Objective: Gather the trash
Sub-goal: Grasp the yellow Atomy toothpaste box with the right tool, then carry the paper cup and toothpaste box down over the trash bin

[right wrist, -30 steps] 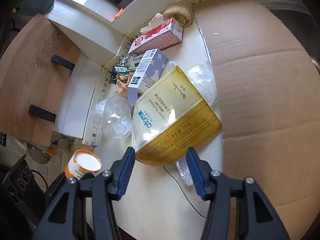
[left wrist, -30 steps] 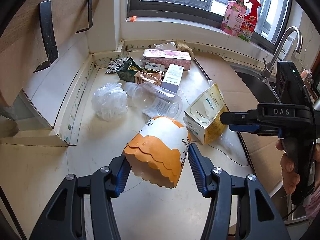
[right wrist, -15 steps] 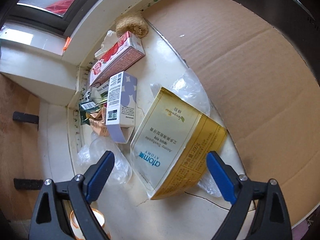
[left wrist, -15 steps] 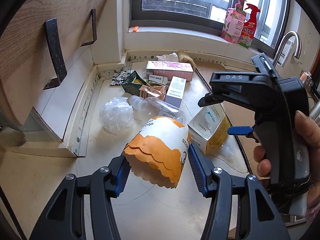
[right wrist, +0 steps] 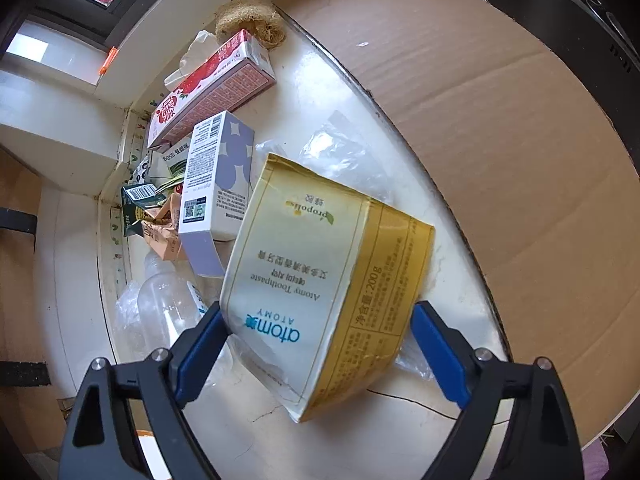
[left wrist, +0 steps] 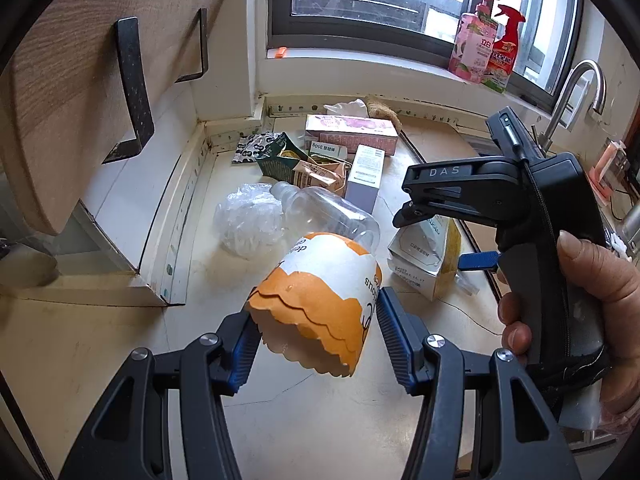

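My left gripper [left wrist: 316, 340] is shut on an orange and white paper cup [left wrist: 320, 300], held tilted above the cream countertop. My right gripper [right wrist: 316, 344] is open wide, its blue pads [right wrist: 438, 356] on either side of a yellow and white toothpaste box [right wrist: 316, 276] that lies on the counter; I cannot tell whether the pads touch it. In the left wrist view that box [left wrist: 424, 256] sits under the right gripper [left wrist: 444, 236]. Other trash lies behind: a clear plastic bottle [left wrist: 328, 212], a crumpled plastic bag [left wrist: 248, 224], a purple and white carton [right wrist: 218, 184], a pink box [right wrist: 212, 88].
A flat cardboard sheet [right wrist: 500, 152] covers the counter to the right, beside a sink with a tap [left wrist: 576, 92]. Wooden cabinet doors with black handles [left wrist: 132, 92] hang at the left. Spray bottles [left wrist: 488, 44] stand on the window sill. Snack wrappers [left wrist: 288, 160] lie in the corner.
My right gripper opened wide, came down and now straddles the toothpaste box. My left gripper keeps the paper cup and has drawn back a little.
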The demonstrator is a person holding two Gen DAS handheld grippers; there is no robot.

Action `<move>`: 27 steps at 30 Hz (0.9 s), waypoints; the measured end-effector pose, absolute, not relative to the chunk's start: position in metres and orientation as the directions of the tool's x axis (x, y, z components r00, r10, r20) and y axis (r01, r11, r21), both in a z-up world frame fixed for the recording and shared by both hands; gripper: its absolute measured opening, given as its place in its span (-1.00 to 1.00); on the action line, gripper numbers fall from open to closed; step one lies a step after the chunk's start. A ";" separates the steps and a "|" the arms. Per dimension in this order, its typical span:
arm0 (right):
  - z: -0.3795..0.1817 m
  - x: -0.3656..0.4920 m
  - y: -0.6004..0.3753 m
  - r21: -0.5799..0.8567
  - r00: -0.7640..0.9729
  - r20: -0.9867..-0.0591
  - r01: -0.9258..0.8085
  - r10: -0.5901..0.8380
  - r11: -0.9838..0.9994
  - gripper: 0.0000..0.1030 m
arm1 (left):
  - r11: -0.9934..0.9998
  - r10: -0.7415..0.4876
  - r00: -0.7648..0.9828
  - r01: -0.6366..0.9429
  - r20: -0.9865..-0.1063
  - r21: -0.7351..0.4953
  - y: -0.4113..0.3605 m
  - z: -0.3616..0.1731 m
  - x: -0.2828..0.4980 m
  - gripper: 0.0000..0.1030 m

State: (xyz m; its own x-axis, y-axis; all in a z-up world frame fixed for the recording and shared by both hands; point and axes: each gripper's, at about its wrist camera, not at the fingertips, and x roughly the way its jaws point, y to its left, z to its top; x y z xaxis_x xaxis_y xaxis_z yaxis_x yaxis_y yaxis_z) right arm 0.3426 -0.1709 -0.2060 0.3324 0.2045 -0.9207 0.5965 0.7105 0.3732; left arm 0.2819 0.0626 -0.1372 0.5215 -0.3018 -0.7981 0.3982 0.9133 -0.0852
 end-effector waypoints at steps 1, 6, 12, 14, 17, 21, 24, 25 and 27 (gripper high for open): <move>-0.205 0.340 -0.172 0.378 0.337 -0.918 0.586 0.208 0.717 0.75 | 0.913 -0.304 0.521 0.399 -0.798 -0.087 0.063 -0.137 0.281 0.06; -0.192 0.318 -0.178 0.413 0.365 -0.899 0.529 0.241 0.741 0.72 | 0.910 -0.311 0.517 0.403 -0.798 -0.094 0.065 -0.134 0.275 0.05; -0.157 0.286 -0.189 0.457 0.422 -0.863 0.420 0.277 0.784 0.72 | 0.911 -0.310 0.522 0.403 -0.795 -0.091 0.065 -0.121 0.260 0.05; -0.143 0.276 -0.192 0.466 0.438 -0.851 0.382 0.288 0.798 0.72 | 0.912 -0.309 0.528 0.400 -0.791 -0.090 0.063 -0.114 0.254 0.05; -0.121 0.262 -0.195 0.484 0.463 -0.831 0.328 0.308 0.811 0.72 | 0.913 -0.315 0.534 0.396 -0.785 -0.097 0.059 -0.101 0.243 0.05; -0.093 0.239 -0.194 0.500 0.489 -0.805 0.256 0.335 0.827 0.72 | 0.910 -0.331 0.544 0.401 -0.771 -0.107 0.049 -0.079 0.225 0.05; -0.072 0.216 -0.196 0.505 0.502 -0.788 0.195 0.356 0.841 0.72 | 0.909 -0.332 0.549 0.404 -0.767 -0.104 0.040 -0.061 0.207 0.05; -0.065 0.208 -0.197 0.505 0.505 -0.783 0.177 0.363 0.845 0.72 | 0.906 -0.338 0.552 0.409 -0.762 -0.106 0.036 -0.054 0.198 0.05; -0.053 0.194 -0.199 0.508 0.511 -0.772 0.141 0.377 0.850 0.72 | 0.904 -0.342 0.557 0.415 -0.757 -0.103 0.029 -0.044 0.184 0.05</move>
